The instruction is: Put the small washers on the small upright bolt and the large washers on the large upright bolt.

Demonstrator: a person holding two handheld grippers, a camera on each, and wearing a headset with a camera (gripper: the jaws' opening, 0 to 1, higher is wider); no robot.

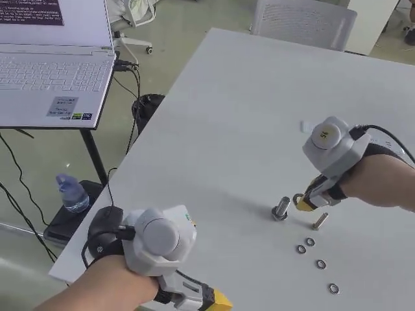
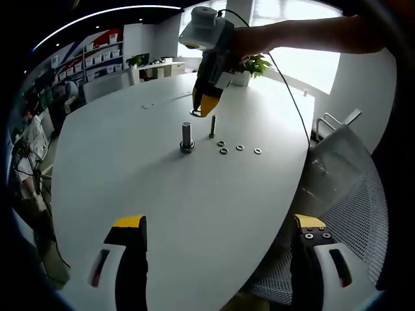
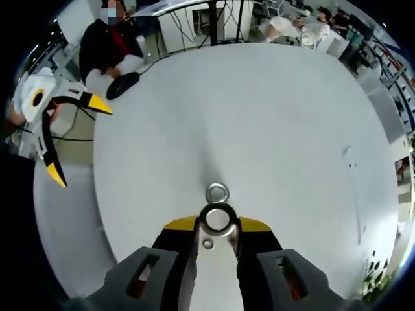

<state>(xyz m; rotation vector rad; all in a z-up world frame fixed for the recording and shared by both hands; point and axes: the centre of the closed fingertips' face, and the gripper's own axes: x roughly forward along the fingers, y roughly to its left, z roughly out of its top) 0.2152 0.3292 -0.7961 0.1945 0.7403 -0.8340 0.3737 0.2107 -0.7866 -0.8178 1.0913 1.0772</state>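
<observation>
White table (image 1: 233, 110) fills most of what we see; laptop (image 1: 52, 71) on a side desk at left, bottle (image 1: 72, 193) on the floor below it, chair (image 1: 305, 19) at the far edge; large bolt (image 1: 280, 209) stands upright on the table, small bolt (image 1: 320, 221) near it on the right, also upright; 4 small washers (image 1: 320, 264) lie flat in a loose line just in front of the small bolt, apart from both bolts; right gripper (image 1: 302, 203) is raised just beside the large bolt, jaws pinched tight on 1 large washer (image 3: 218, 207) held between the yellow tips; in right gripper view we see a round metal shape just past the washer, and we cannot tell whether it is the bolt top; left gripper (image 2: 218, 223) sits well apart at the near table edge, jaws spread wide, holding nothing; in left gripper view we see both bolts and the 4 washers near the right gripper's tips.
</observation>
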